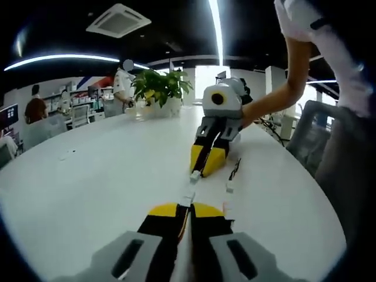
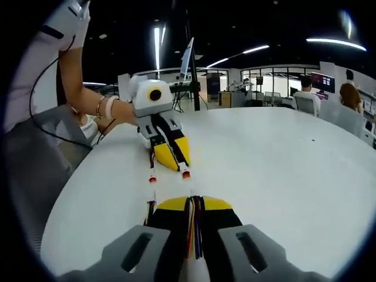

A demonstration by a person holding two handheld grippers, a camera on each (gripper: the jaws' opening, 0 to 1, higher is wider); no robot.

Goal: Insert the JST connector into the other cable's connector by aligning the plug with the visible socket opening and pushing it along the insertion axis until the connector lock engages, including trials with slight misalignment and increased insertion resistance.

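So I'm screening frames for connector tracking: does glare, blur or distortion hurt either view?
Left gripper view: bright window backlight behind the plant, fisheye bends the table, white connector small and soft. Right gripper view: ceiling strips flare, red-tipped connector tiny but discernible.

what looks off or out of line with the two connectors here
Nothing looks damaged. The two connectors are simply not mated: the left hand-held gripper holds its cable with the white connector just short of the right hand-held gripper's connector.

White round counter (image 1: 100, 176), glossy and reflecting ceiling lights, potted green plant (image 1: 160, 88) in a white pot at its far edge, loose wired connector (image 1: 231, 179) lying on its surface, small specks elsewhere
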